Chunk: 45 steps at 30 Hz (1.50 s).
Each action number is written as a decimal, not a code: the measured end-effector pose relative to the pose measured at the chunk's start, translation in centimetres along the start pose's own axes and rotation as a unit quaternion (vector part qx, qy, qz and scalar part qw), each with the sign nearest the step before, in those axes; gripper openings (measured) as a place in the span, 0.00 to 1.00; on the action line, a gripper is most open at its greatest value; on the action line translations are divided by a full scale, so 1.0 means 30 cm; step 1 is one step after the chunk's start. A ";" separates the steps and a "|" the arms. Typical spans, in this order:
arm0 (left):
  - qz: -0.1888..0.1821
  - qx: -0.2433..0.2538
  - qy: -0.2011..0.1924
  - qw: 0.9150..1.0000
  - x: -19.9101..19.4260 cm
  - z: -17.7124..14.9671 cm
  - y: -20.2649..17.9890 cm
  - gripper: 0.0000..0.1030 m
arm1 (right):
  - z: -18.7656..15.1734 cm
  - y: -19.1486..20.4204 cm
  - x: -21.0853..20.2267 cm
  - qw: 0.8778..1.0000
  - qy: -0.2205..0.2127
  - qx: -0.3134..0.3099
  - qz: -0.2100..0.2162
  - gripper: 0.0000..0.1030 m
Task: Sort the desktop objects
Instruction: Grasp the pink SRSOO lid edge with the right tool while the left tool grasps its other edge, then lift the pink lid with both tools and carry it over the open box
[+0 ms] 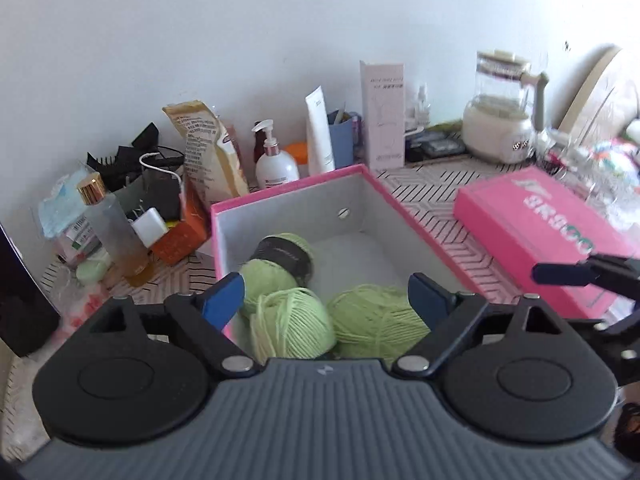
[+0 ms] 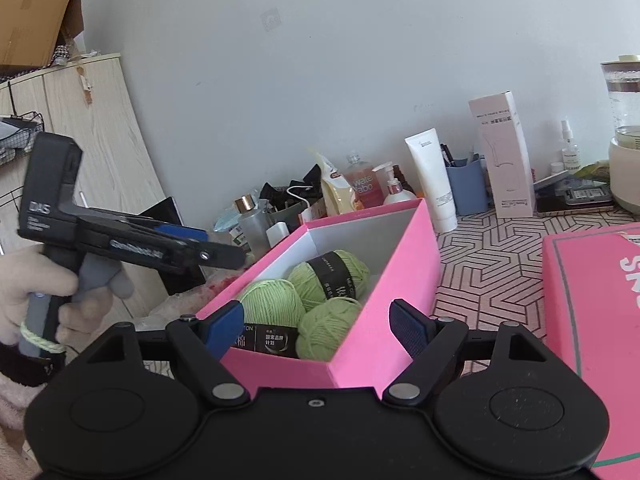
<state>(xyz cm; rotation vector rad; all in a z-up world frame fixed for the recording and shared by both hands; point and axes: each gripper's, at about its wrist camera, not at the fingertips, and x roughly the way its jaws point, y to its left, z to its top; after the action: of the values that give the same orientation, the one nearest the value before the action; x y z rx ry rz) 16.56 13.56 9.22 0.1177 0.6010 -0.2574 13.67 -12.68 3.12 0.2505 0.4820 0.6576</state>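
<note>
- Far left edge of tabletop [image 1: 432, 216] (cloth with black zigzag line print): clear plastic bottle [image 1: 114, 232] with gold cap, amber liquid at the bottom; a small orange carton [image 1: 182, 236] just right of it.
- Back edge against the wall: crinkled tan foil pouch [image 1: 210, 148], white pump bottle [image 1: 276, 164], white squeeze tube [image 1: 319, 132] upright, blue pen cup [image 1: 342, 140], tall pale-pink carton [image 1: 382, 114].
- Left gripper [image 1: 324, 300]: blue textured pads spread wide, holding nothing, hovering over the near end of the box. In the right wrist view it shows side-on, gripped by a hand in a fuzzy cream glove [image 2: 28, 292].
- Pink box [image 1: 296, 188]: open, rigid cardboard, pink outside, matte white inside, mid-tabletop.
- Yarn balls [image 1: 292, 320]: three pale-green wound skeins inside the box at its near end, touching each other; the rear one wears a black paper band [image 1: 286, 256].
- Right gripper [image 2: 316, 326]: pads wide apart, nothing between them, straddling the box's near corner without visible contact.
- Pink lid [image 1: 536, 232]: flat, glossy, white lettering, lying right of the box, apart from it.
- Back right corner: glass kettle [image 1: 504, 108] on a cream round base.
</note>
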 end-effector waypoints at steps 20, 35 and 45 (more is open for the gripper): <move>-0.257 -0.057 0.054 0.963 0.285 -0.101 -0.671 0.87 | -0.002 -0.462 -0.448 0.978 0.054 0.038 -0.198 0.82; -0.231 -0.130 0.153 0.952 0.555 -0.112 -0.684 0.98 | -0.037 -0.763 -0.368 0.972 0.069 0.119 -0.193 0.87; -0.235 -0.131 0.142 0.953 0.590 -0.110 -0.694 0.99 | -0.052 -0.805 -0.338 0.975 0.081 0.141 -0.150 0.99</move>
<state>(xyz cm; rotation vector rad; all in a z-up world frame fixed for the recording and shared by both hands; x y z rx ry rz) 23.14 -9.46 -4.32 -0.2545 0.9435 -0.6259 18.56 -37.56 -3.64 0.3851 0.7544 0.3141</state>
